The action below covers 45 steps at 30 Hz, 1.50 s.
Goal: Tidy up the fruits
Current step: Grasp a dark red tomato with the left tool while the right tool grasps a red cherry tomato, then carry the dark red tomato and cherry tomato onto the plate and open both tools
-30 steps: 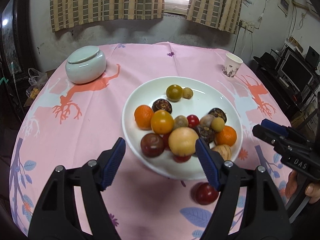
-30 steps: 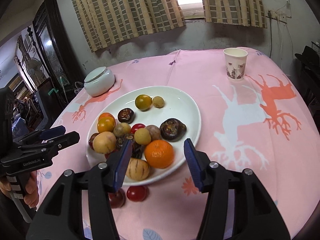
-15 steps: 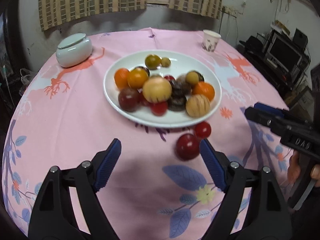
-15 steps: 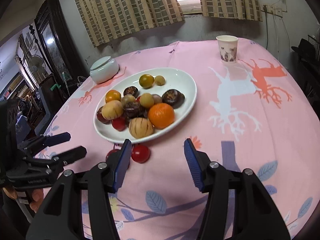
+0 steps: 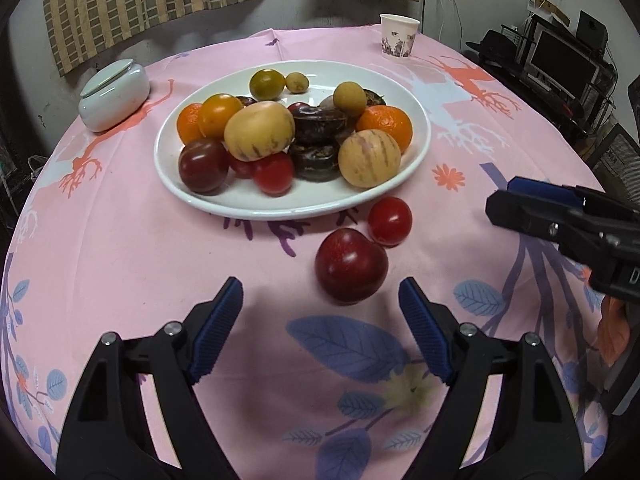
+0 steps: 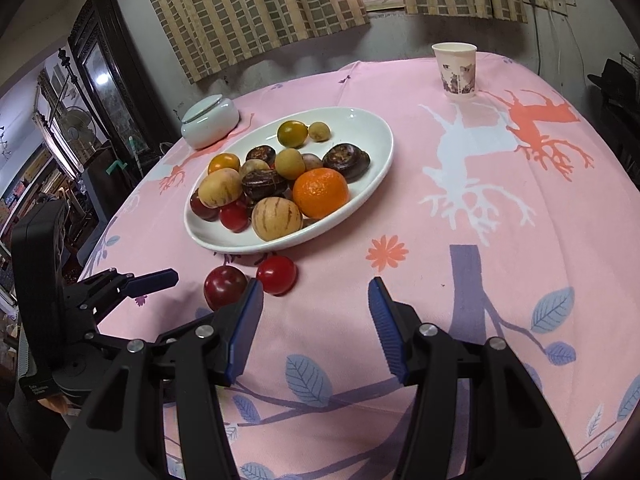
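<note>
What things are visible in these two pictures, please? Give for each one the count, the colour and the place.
plate: one, white, oval, middle of the table, heaped with fruit
fruit on the plate: a pile, exact count unclear; orange, yellow, dark red, dark brown, striped tan
dark red fruit: one, on the cloth in front of the plate
small red fruit: one, on the cloth beside the dark red one
lidded jar: one, pale green, left of the plate
paper cup: one, white, printed, far right
tablecloth: one, pink, deer and leaf prints
left gripper: open, empty
right gripper: open, empty
</note>
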Each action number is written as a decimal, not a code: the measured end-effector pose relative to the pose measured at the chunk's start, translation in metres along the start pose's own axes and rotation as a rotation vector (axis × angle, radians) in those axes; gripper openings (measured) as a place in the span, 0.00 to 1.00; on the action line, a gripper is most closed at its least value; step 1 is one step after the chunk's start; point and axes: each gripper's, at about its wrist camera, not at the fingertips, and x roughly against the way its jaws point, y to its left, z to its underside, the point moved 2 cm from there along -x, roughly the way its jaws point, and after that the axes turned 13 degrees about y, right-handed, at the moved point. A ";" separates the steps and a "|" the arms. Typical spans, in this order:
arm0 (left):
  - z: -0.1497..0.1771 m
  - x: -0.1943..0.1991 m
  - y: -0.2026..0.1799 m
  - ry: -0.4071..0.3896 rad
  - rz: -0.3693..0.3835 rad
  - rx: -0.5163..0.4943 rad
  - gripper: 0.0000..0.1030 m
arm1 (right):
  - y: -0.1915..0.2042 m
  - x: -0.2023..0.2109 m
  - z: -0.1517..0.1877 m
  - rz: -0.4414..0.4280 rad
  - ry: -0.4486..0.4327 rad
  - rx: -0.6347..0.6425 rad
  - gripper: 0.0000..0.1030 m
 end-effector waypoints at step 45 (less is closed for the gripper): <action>0.030 -0.001 0.076 0.030 0.097 0.126 0.40 | 0.055 -0.073 -0.022 0.147 0.148 0.170 0.31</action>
